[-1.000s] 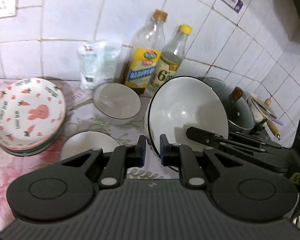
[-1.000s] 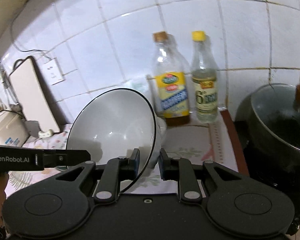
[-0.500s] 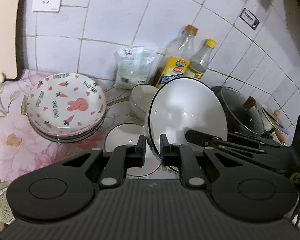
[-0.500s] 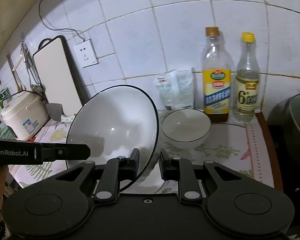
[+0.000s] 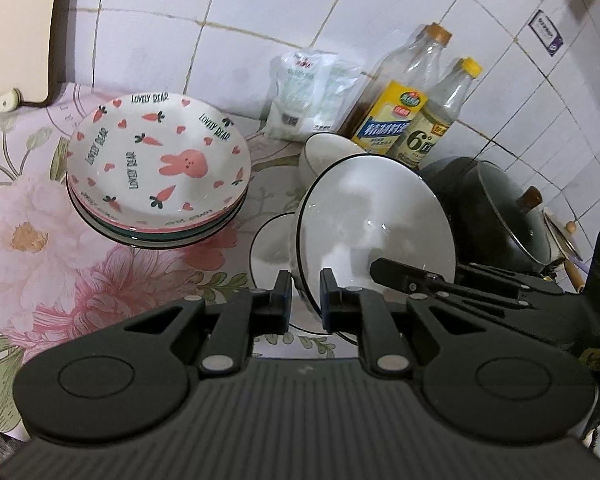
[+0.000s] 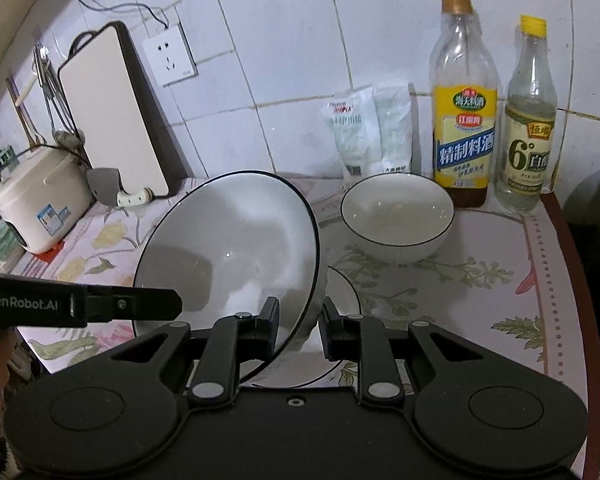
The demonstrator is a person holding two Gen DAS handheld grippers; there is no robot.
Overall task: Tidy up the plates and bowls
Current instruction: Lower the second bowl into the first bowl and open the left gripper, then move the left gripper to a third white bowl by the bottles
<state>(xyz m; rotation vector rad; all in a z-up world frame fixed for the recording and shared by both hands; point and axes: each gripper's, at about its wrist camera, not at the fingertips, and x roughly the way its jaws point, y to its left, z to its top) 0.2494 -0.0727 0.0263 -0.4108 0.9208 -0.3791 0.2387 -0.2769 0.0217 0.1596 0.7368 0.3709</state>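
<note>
A floral cloth covers the counter under a white tiled wall. Ahead of the right gripper stand two bottles and a small bowl. Both it and the left gripper are closed narrowly, pinching opposite rims of the large bowl, white with a black edge, tilted on its side above a flat plate. Left of it sits a stack of bunny plates.

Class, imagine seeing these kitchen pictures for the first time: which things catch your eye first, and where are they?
The large white bowl stands tilted on edge at centre, its rim pinched by both the left gripper and the right gripper. To its left sits a stack of plates, topped by a pink rabbit pattern. Two bottles stand against the tiled wall.
</note>
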